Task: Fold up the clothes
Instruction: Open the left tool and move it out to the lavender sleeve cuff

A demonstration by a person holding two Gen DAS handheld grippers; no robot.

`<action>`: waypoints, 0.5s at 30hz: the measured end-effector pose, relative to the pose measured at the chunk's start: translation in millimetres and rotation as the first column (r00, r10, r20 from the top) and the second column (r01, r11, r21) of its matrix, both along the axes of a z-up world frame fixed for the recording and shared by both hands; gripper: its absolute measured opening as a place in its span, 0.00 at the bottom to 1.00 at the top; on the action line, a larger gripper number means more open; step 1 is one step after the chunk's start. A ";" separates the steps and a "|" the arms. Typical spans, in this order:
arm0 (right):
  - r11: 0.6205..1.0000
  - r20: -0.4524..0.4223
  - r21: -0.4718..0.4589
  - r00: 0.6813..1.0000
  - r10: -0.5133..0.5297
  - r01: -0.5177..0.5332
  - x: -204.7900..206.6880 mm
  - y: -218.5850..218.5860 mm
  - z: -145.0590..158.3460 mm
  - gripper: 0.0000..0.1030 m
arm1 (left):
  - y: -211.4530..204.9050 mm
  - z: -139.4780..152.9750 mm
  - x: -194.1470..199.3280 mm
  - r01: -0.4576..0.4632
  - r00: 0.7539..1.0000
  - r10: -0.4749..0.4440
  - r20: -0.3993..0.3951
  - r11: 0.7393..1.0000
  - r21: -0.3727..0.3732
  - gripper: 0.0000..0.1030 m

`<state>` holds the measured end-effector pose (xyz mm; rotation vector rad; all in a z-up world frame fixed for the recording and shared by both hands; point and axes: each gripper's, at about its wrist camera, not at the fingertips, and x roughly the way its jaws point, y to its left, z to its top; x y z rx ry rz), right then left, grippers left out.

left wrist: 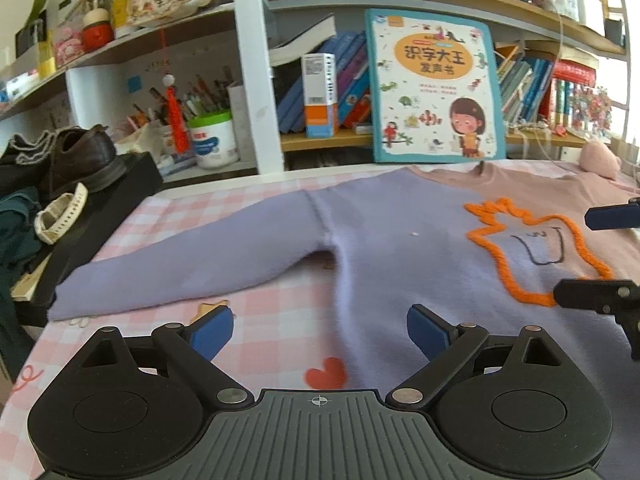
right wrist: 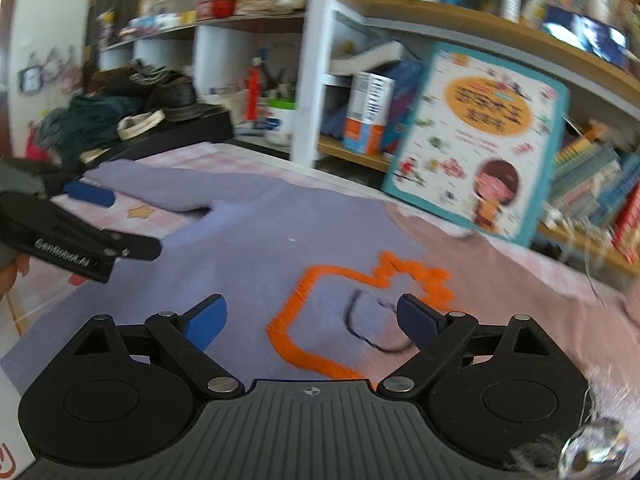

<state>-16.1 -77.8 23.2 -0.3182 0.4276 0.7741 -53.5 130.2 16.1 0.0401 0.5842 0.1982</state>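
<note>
Ahead of the left gripper [left wrist: 320, 334], whose pads are showing blue on black arms, the sweater [left wrist: 392, 240] is showing lilac on one half and dusty pink on the other, with a thick orange yarn outline [left wrist: 532, 248] enclosing a thin dark line drawing. Under it, the tablecloth [left wrist: 272, 320] is showing pink-and-white checks with a red heart [left wrist: 326, 372] just before the gripper. Beyond the sweater, a teal-edged white book [left wrist: 434, 88] is bearing an orange oval. The right gripper [right wrist: 312, 322] is wearing the same blue pads.
</note>
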 end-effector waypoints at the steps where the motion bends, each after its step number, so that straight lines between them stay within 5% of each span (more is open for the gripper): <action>1: 1.000 0.010 -0.003 1.000 0.019 -0.019 -0.1 3.7 0.1 0.92 | 3.1 0.2 0.2 -0.009 1.000 0.009 0.002 1.000 0.000 0.93; 15: 0.993 -0.044 0.106 0.998 0.054 -0.050 39.0 27.0 -6.9 0.93 | 50.7 7.7 -1.9 -0.156 0.986 0.155 0.070 0.988 0.013 0.93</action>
